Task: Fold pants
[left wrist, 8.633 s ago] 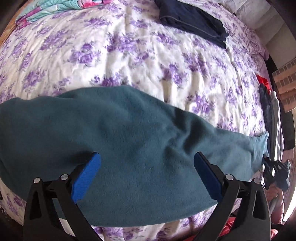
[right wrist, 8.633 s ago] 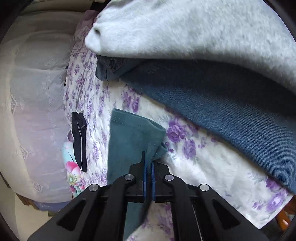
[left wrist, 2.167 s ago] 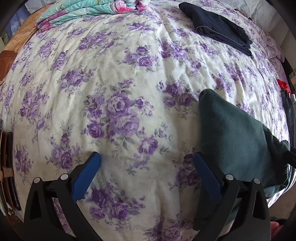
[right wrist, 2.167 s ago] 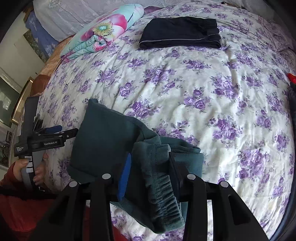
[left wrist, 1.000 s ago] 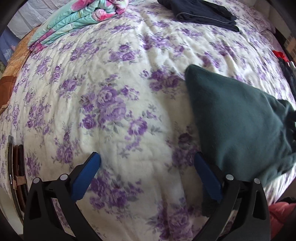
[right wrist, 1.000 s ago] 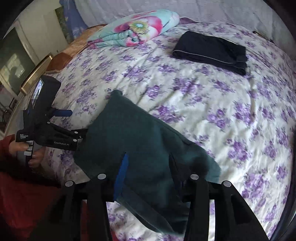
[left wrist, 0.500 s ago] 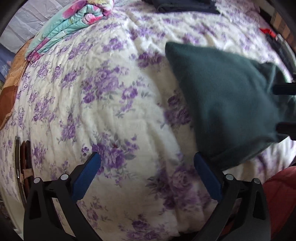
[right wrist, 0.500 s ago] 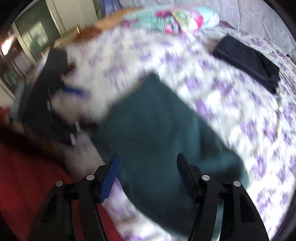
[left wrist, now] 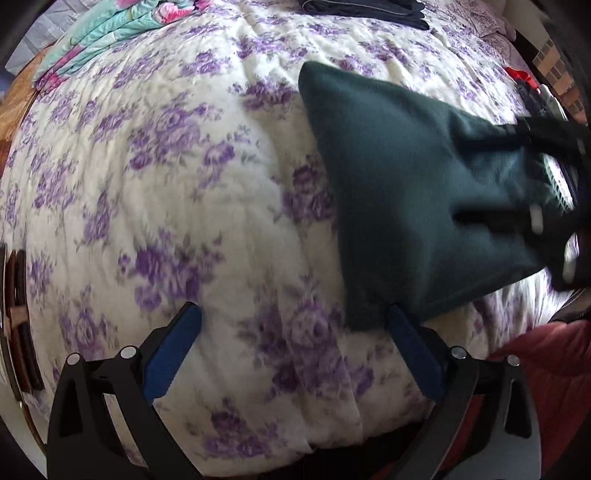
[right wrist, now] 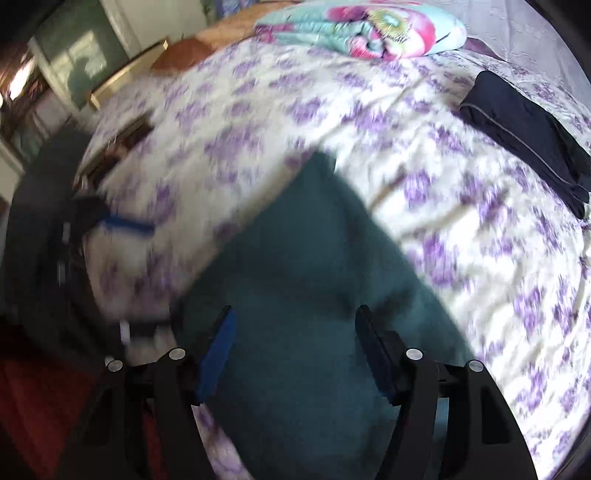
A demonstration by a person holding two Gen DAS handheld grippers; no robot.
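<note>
Folded teal pants (left wrist: 413, 206) lay right of centre on floral bedspread (left wrist: 184, 192). Left gripper (left wrist: 291, 347) wide, empty. Right gripper (right wrist: 293, 354) wide above pants, empty.

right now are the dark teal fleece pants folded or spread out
Folded: the dark teal fleece pants lie as one compact wedge-shaped bundle on the floral bedspread, no legs stretched out.

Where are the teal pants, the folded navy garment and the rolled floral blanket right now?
teal pants (left wrist: 399, 177), left wrist view, middle of the folded fleece.
folded navy garment (right wrist: 524, 125), right wrist view, top face of the stack.
rolled floral blanket (right wrist: 362, 31), right wrist view, centre of the roll.
</note>
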